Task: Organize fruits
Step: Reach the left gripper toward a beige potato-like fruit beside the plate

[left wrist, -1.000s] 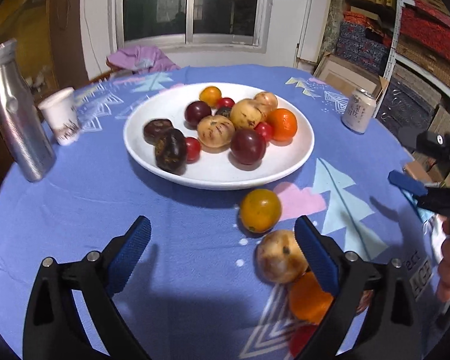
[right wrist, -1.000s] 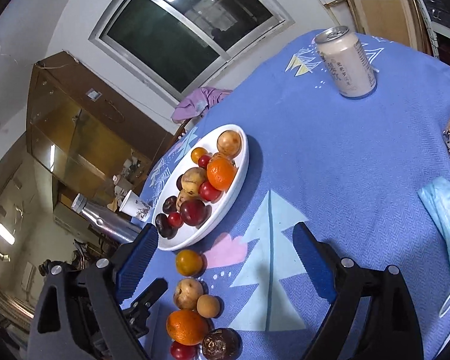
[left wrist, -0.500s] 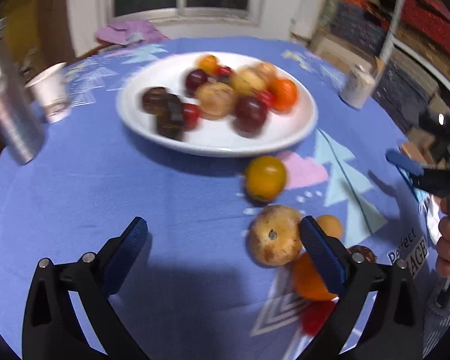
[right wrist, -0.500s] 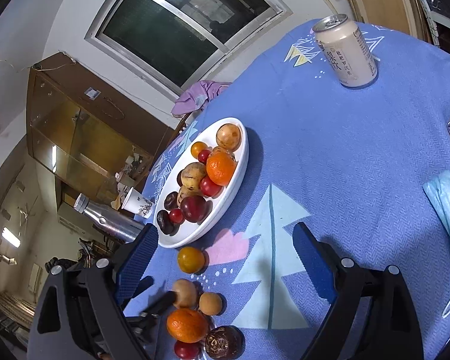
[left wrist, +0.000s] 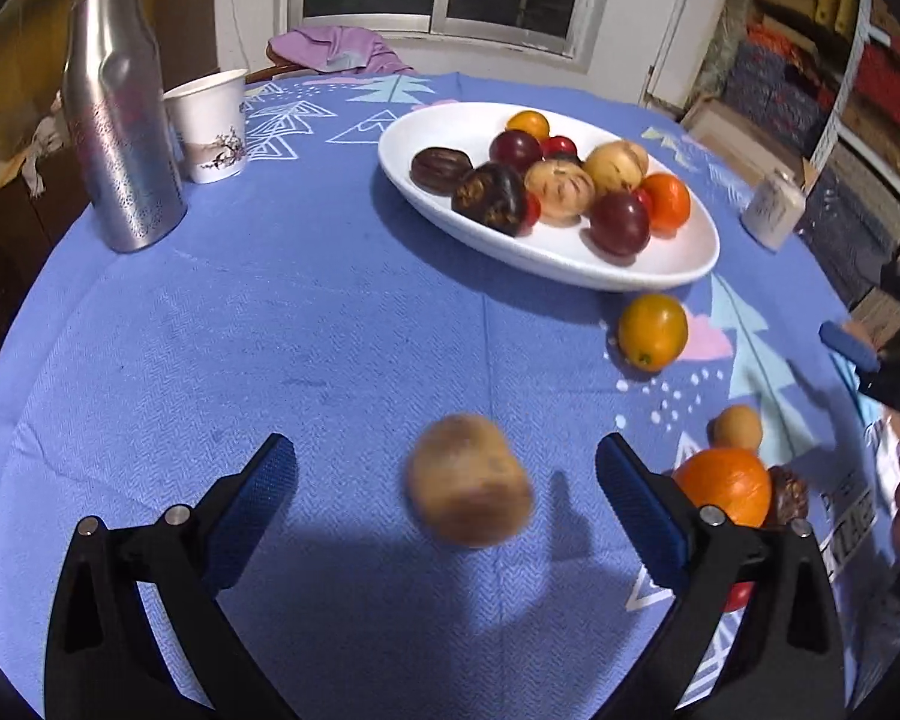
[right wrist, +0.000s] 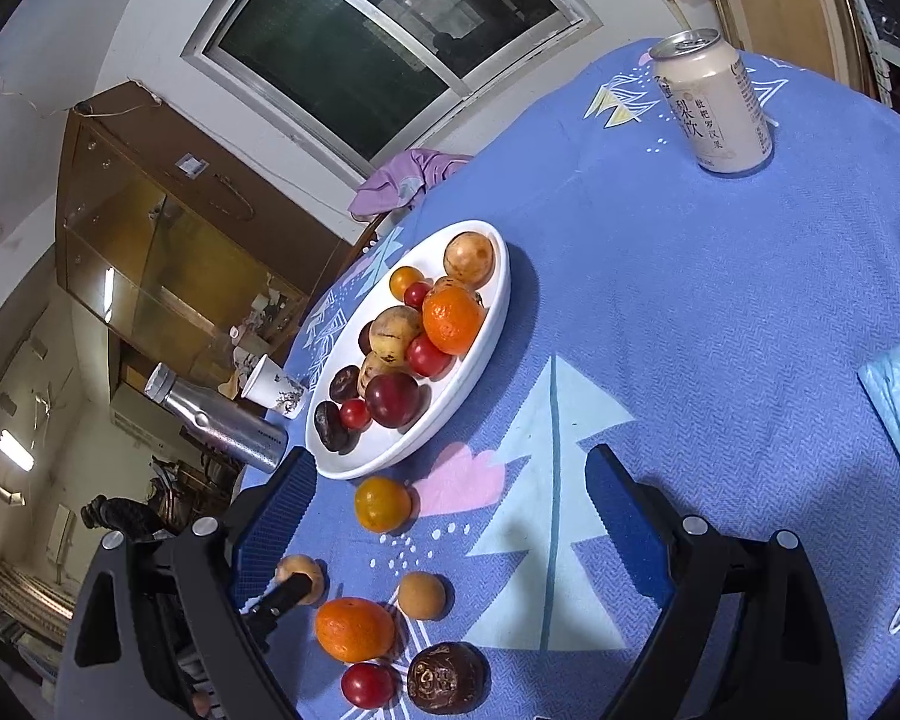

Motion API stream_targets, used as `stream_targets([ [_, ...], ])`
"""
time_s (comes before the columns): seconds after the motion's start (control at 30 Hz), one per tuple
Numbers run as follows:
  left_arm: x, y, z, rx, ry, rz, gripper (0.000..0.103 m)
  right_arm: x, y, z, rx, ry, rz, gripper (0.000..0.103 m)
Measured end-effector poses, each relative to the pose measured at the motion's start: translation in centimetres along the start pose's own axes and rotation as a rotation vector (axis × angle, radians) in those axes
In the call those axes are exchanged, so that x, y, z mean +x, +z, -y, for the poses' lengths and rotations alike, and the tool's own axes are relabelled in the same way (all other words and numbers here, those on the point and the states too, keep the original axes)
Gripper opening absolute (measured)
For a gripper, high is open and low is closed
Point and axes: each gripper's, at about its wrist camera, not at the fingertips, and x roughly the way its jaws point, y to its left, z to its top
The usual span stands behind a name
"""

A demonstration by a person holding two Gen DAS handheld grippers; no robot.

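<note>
A big white plate [left wrist: 678, 276] holds many fruits. On the blue cloth lie a blurry tan fruit [left wrist: 468, 489], a yellow one [left wrist: 653, 331] and an orange [left wrist: 723, 483].

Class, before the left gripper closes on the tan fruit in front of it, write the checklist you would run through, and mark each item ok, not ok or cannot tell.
1. Left gripper open wide enough: ok.
2. Tan fruit between the fingers: ok.
3. Pads clear of the fruit: ok, gaps on both sides.
4. Fruit at rest: cannot tell, it looks blurred.
5. Orange outside the jaws: ok, behind the right finger.
6. Room on the white plate: ok, near edge bare.
</note>
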Motion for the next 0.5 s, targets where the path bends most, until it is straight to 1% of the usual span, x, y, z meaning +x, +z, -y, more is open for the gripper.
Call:
stream_targets([
  [0.07, 0.3, -0.1, -0.1, 0.002, 0.019, -0.011, 0.099, 0.0, 0.0, 0.0, 0.000, -0.002, -0.002, 0.092],
  [0.13, 0.4, -0.2, -0.5, -0.012, 0.019, -0.019, 0.099, 0.2, -0.1, 0.0, -0.003, -0.003, -0.006, 0.092],
  [0.2, -0.2, -0.1, -1.1, -0.034, 0.024, 0.005, 0.099, 0.2, -0.1, -0.2, -0.010, -0.003, -0.009, 0.092],
  [0.27, -1.3, -0.2, -2.5, -0.080, 0.022, 0.037, 0.099, 0.2, -0.1, -0.2, -0.011, -0.003, -0.009, 0.092],
  [0.33, -1.8, -0.7, -3.5, -0.106, 0.021, 0.043, 0.099, 0.2, -0.1, -0.2, -0.008, 0.000, -0.009, 0.092],
  [0.43, -1.9, -1.7, -3.7, -0.091, 0.011, 0.030, 0.099, 0.2, -0.1, -0.2, -0.012, 0.001, -0.010, 0.092],
  [0.5, -2.0, -2.1, -2.8, -0.043, 0.023, 0.032, 0.099, 0.3, -0.2, -0.4, -0.023, -0.003, -0.011, 0.092],
])
